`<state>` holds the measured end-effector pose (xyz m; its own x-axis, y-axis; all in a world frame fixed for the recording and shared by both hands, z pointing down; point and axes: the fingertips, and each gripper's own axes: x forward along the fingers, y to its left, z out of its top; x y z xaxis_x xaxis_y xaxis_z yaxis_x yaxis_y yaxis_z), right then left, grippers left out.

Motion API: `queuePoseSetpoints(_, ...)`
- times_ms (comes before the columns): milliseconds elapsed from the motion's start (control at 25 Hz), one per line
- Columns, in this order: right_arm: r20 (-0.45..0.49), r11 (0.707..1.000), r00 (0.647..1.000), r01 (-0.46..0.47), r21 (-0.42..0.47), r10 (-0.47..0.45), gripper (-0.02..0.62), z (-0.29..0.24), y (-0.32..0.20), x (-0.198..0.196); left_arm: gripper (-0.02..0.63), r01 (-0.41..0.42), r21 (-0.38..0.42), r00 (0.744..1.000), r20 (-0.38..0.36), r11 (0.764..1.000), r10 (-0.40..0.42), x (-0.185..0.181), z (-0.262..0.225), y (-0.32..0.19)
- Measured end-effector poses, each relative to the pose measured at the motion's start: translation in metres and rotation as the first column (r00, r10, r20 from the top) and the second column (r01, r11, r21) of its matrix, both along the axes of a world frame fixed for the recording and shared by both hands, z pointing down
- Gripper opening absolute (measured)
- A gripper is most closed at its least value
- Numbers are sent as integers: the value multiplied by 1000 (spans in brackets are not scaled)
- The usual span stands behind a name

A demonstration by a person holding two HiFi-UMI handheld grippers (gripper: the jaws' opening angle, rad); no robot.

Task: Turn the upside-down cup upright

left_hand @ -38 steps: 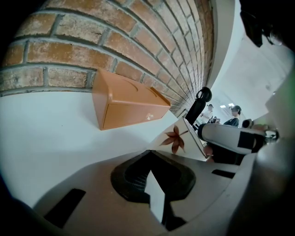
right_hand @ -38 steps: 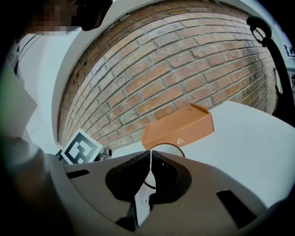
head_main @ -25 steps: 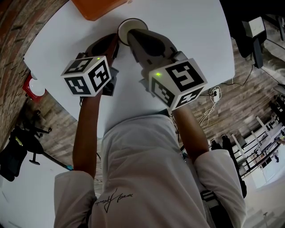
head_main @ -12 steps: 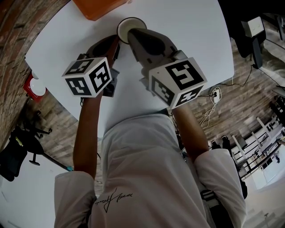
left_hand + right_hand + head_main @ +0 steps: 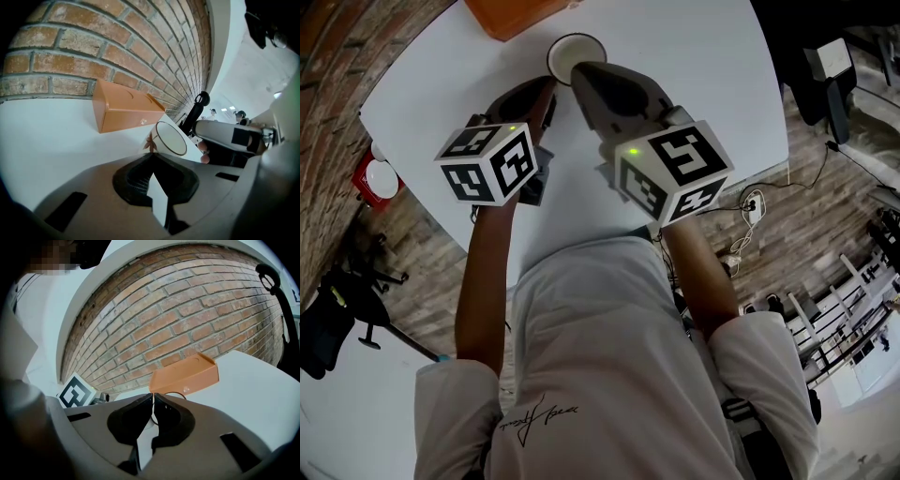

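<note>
I have the right gripper (image 5: 579,71) clamped on the cup (image 5: 577,53). In its own view the jaws sit almost together, with the thin wall of the cup between them and the rim arcing out past the tips. I hold it by the wall near the rim because that is the only part slim enough for the jaws, and it lets the wrist set the tilt.

The cup is at the far side of the table (image 5: 694,56), just in front of the box (image 5: 511,14). Its mouth opens up toward the head camera, so I judge the turn is nearly or fully made. From the left gripper view it looks somewhat tilted, and I cannot tell whether its base touches the table.

The left gripper (image 5: 546,89) is closed on nothing, its tips just beside the cup. I keep it there as a stop in case the cup tips when I let go.
</note>
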<state>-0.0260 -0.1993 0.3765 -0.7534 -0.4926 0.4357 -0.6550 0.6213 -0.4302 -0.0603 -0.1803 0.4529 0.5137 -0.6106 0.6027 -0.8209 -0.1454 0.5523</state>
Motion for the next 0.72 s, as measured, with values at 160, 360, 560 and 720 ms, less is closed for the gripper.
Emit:
queuePoseSetpoints(160, -8, 1000, 1000, -2, 15, 3, 21, -7, 7, 5, 8, 7, 25, 1000, -25, 1000, -6, 3, -12, 5)
queuePoseSetpoints(360, -14, 999, 1000, -20, 27, 20, 21, -15, 18, 14, 8, 3, 52, 1000, -6, 999, -2, 4, -24, 15)
queuePoseSetpoints(560, -24, 999, 999, -30, 37, 31, 21, -22, 35, 20, 8, 2, 82, 1000, -6, 997, -2, 4, -39, 27)
queuePoseSetpoints(720, -30, 997, 998, -53, 59, 55, 21, -32, 47, 25, 8, 14, 119, 1000, -22, 993, -11, 2, -58, 37)
